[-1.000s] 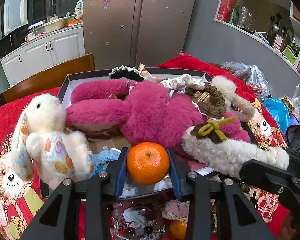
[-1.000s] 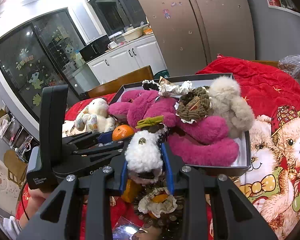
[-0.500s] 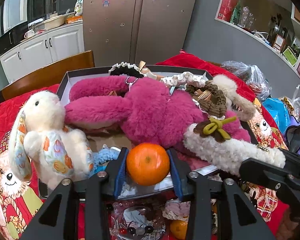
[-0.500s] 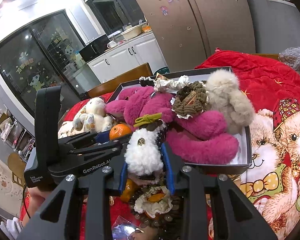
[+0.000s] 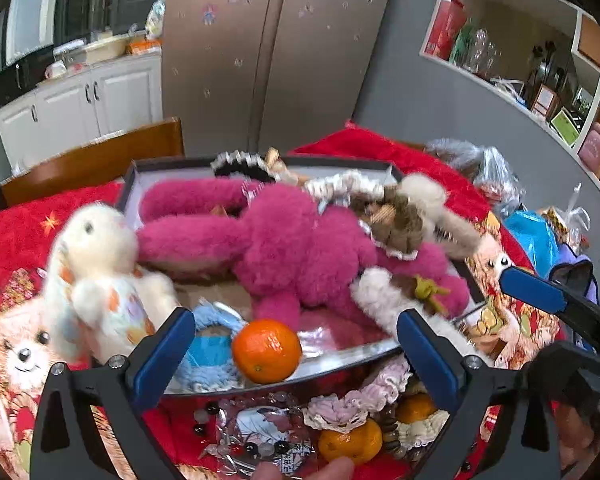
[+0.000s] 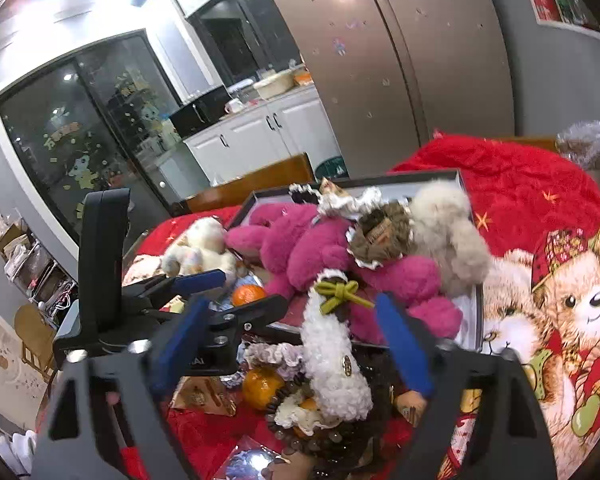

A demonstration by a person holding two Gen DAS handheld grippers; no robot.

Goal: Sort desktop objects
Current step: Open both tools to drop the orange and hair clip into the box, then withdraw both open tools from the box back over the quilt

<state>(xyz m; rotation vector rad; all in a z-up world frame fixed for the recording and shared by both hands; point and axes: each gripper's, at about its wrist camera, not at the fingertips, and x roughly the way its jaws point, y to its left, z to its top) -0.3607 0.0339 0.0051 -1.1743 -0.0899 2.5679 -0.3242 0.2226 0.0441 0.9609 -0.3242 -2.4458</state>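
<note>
Your left gripper [image 5: 296,344] is standing with its blue pads spread wide, having just been opening, and the orange tangerine [image 5: 266,351] is sitting loose between them, touching neither pad, right at the near rim of the open box [image 5: 340,360]. Your right gripper [image 6: 296,344] is likewise splayed apart after just opening, with the white fluffy scrunchie [image 6: 334,356] between the pads but not pinched; its olive bow end is lying over the box's near rim while its lower end is drooping outside onto the clutter in front. Inside the box, the big magenta plush [image 5: 292,240] is sprawling across most of the floor, a blue knitted piece [image 5: 210,354] is lying in the near left corner beside the tangerine, and a brown ruffled scrunchie [image 5: 396,220] is resting on the plush near a beige fluffy toy [image 5: 432,200] at the far right corner. A black-and-white frilled piece [image 5: 240,164] is leaning on the far rim. The cream rabbit toy [image 5: 96,276] is slumping against the box's left wall, outside it, on the red bear-print blanket [image 5: 16,224]. In front of the near rim, two more tangerines [image 5: 350,444], lace scrunchies [image 5: 352,400] and a bead bracelet [image 5: 244,440] are piling up on the blanket. From the right wrist view, your left gripper is showing just beside the right one, over the box's near left corner.
</note>
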